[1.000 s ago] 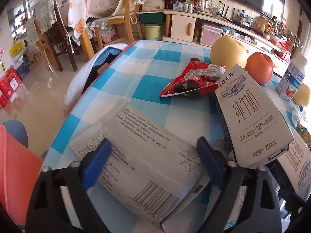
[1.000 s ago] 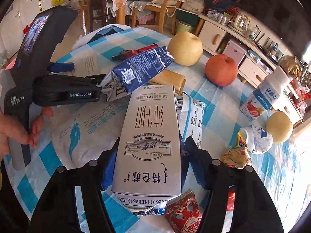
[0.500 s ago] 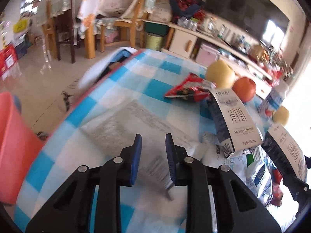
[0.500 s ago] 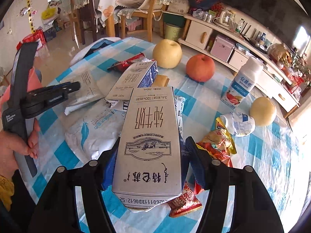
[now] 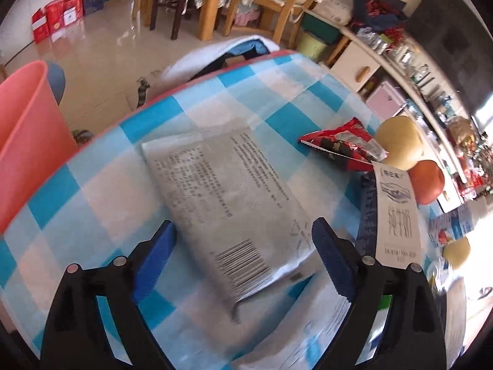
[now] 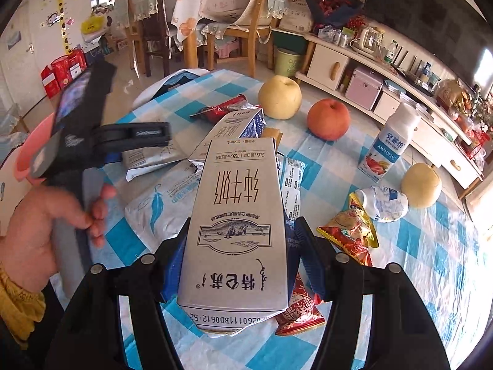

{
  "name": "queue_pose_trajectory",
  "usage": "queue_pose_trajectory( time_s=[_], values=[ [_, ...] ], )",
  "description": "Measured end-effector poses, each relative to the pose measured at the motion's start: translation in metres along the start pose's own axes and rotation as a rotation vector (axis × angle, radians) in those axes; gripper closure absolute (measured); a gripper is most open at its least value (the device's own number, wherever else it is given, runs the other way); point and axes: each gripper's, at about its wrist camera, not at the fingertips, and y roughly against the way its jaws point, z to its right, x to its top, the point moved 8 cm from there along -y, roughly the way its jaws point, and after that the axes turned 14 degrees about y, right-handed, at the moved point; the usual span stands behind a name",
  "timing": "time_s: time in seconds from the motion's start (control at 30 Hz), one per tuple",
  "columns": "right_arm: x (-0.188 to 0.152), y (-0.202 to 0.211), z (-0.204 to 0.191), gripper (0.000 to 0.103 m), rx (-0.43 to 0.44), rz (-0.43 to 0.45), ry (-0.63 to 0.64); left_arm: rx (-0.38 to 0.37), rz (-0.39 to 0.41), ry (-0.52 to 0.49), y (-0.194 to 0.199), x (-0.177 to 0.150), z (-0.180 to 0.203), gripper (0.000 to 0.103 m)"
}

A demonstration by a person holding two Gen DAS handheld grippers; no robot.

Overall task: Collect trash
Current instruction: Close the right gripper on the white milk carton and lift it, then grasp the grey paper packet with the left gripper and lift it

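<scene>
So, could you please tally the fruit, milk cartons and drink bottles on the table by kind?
Pears: 2
Apples: 1
Milk cartons: 2, the held milk carton and one lying flat
Drink bottles: 2, one upright and one crushed on its side
Total: 7
</scene>
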Motion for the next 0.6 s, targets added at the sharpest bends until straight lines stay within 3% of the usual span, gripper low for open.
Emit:
queue_pose_trajectory(
  time_s=[0.13, 0.23, 0.37, 0.6],
  values=[
    [-0.004, 0.006, 0.005, 0.038, 0.019, 0.017, -0.010, 0.113, 0.015, -0.054, -0.015, 0.003, 0.016, 0.009],
    [-0.007, 0.009, 0.008, 0.038, 0.033, 0.020, -0.021, 0.132, 0.053, -0.102, -0.019, 0.005, 0.019, 0.011],
    [-0.010, 0.015, 0.009, 0.038, 0.068, 0.034, -0.046, 0.098, 0.089, -0.169, -0.011, 0.001, 0.021, 0.033],
    [-0.006, 0.036, -0.001, 0.038, 0.087, 0.079, -0.043, -0.018, 0.046, -0.157, 0.004, 0.001, 0.006, 0.065]
  ],
)
